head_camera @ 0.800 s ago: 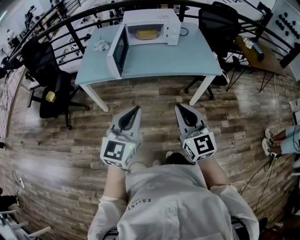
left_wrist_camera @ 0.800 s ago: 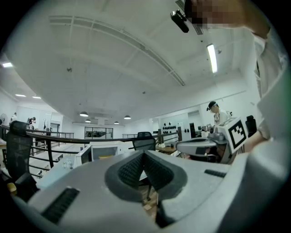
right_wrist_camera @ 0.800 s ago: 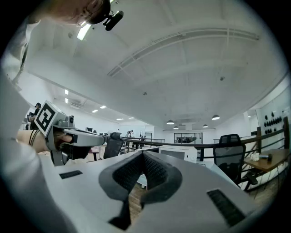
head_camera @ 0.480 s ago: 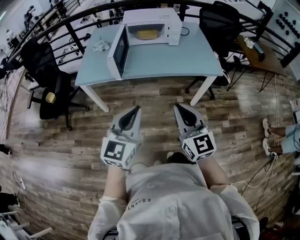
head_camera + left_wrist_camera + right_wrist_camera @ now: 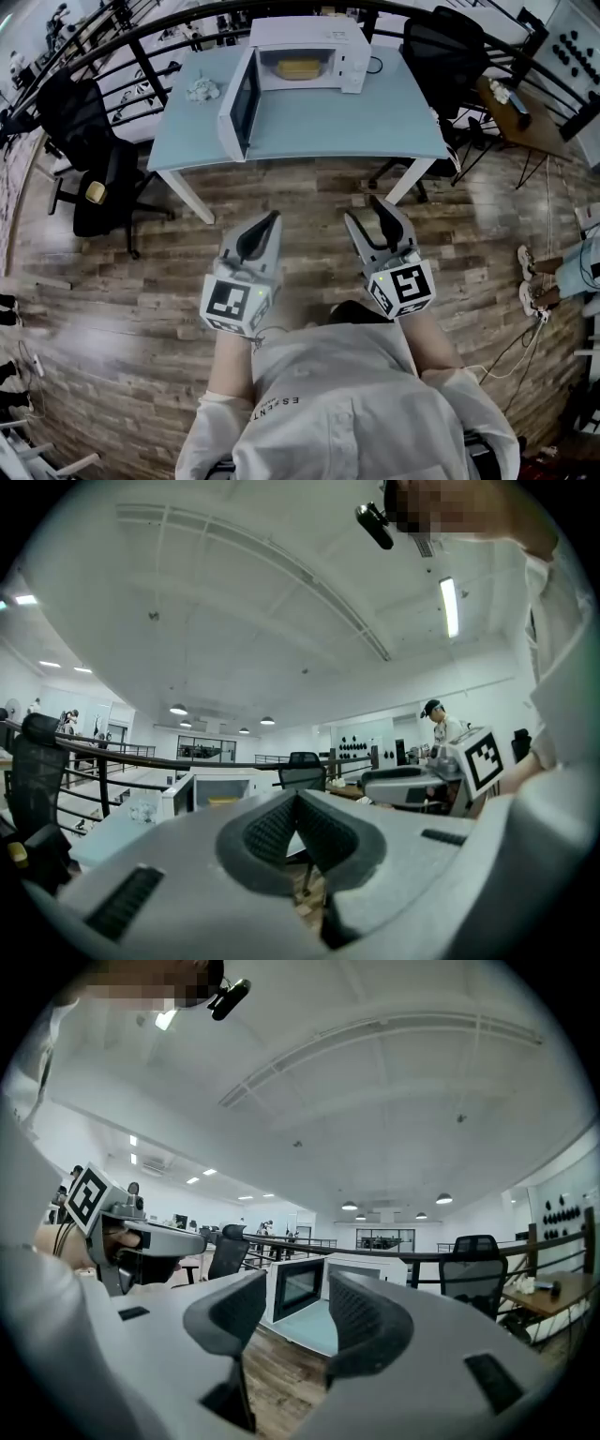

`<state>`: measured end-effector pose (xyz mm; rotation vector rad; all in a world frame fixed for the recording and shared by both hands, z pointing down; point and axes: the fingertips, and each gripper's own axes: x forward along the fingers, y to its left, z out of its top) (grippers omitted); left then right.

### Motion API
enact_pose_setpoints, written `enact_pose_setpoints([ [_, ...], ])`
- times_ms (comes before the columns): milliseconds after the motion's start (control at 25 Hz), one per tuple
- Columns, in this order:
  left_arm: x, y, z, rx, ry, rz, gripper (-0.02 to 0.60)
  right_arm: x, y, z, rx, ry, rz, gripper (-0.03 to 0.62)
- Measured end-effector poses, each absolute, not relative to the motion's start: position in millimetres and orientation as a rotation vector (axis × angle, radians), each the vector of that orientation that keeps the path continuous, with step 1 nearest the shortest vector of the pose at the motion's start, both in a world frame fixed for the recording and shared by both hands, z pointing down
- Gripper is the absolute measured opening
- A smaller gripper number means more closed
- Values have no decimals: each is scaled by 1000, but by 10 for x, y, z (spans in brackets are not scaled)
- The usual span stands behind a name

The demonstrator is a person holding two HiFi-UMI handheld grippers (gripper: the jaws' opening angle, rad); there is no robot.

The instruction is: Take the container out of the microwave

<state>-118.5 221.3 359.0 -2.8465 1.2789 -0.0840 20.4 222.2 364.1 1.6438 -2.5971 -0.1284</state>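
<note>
Barely begun – flat yellow container (image 5: 293,68) sits inside the white microwave (image 5: 309,36), door (image 5: 240,105) swung open, on the pale blue bench (image 5: 356,117), well apart from left tongs (image 5: 272,220) pressed together and right tongs (image 5: 367,208) spread, both empty – approach, grab, pull-out all remain.

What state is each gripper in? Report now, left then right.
Left gripper: closed, pads together, holding nothing.
Right gripper: open, jaws wide apart, holding nothing.
</note>
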Motion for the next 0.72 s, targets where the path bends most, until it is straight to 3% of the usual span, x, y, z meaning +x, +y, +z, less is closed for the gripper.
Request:
enact_pose_setpoints([
  [720,-990,961,3835,-2808,1448,-188,-6,466,770,3938,1482,-2675,-32,201],
])
